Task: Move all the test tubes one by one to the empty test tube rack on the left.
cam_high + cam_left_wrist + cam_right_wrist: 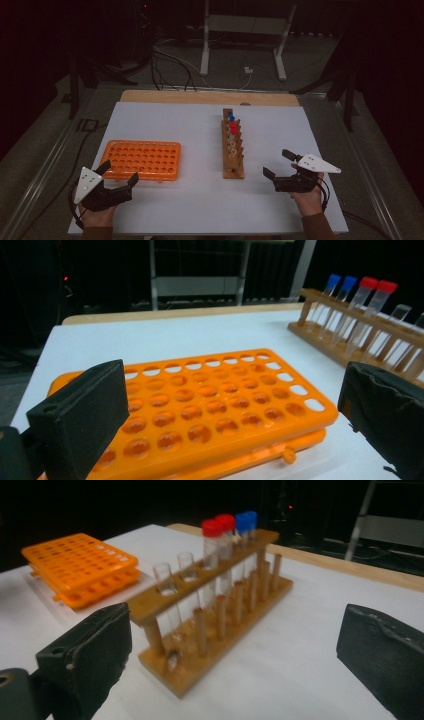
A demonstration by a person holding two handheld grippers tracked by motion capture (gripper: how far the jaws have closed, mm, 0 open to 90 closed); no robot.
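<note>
We see the wooden test tube rack (233,150) standing right of centre on the white table (200,210), holding two red-capped tubes (218,536), two blue-capped tubes (246,524) and two uncapped ones. Our right gripper (278,165) hovers just beside its near end, jaws wide and empty. Our left gripper (120,172) sits just before the orange tube rack (142,159), jaws likewise wide, gripping nothing.

White table cover (165,125) on wood top (150,96) — metal stand (245,30), cables (170,62) behind.
</note>
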